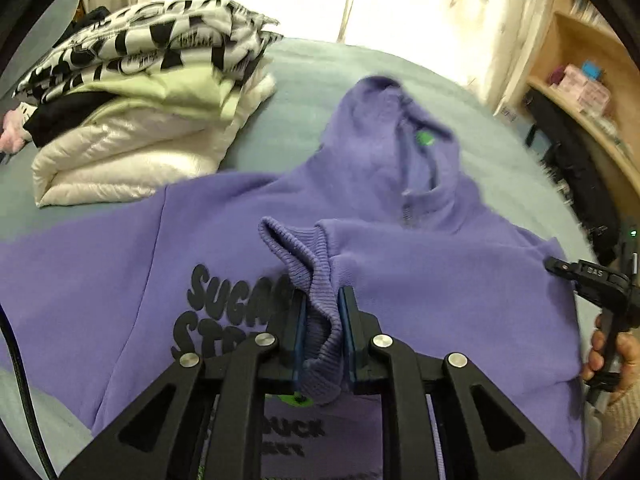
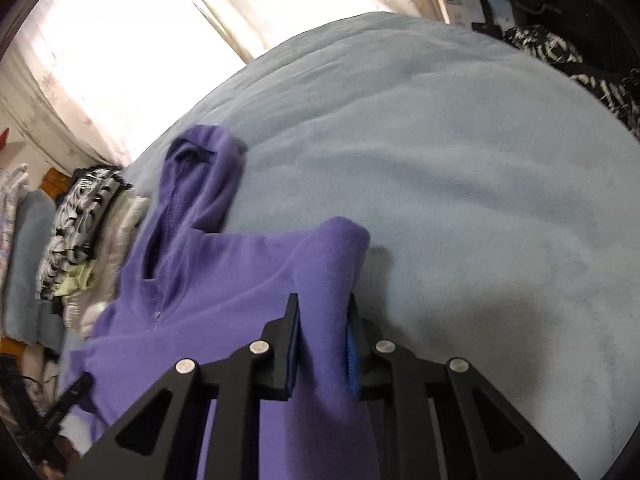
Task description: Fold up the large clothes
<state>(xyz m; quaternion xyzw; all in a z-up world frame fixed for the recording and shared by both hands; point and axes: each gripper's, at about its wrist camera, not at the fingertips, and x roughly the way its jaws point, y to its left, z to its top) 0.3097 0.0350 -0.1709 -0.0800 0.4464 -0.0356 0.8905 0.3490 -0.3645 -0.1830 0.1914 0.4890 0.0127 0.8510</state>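
Note:
A purple hoodie [image 1: 420,280] with black lettering lies face up on a pale blue bed, hood [image 1: 384,120] pointing away. My left gripper [image 1: 323,300] is shut on the ribbed sleeve cuff [image 1: 308,272], holding it over the chest. The sleeve lies folded across the front. My right gripper [image 2: 323,308] is shut on a fold of the hoodie [image 2: 240,300] at its right shoulder edge, lifted a little off the bed. The right gripper also shows in the left wrist view [image 1: 592,280] at the far right.
A stack of folded clothes [image 1: 132,120], checkered, pale green and white puffy, sits at the bed's far left. A wooden shelf [image 1: 580,92] stands to the right. The blue blanket [image 2: 460,180] spreads wide on the right. Dark patterned clothes [image 2: 580,68] lie at its far edge.

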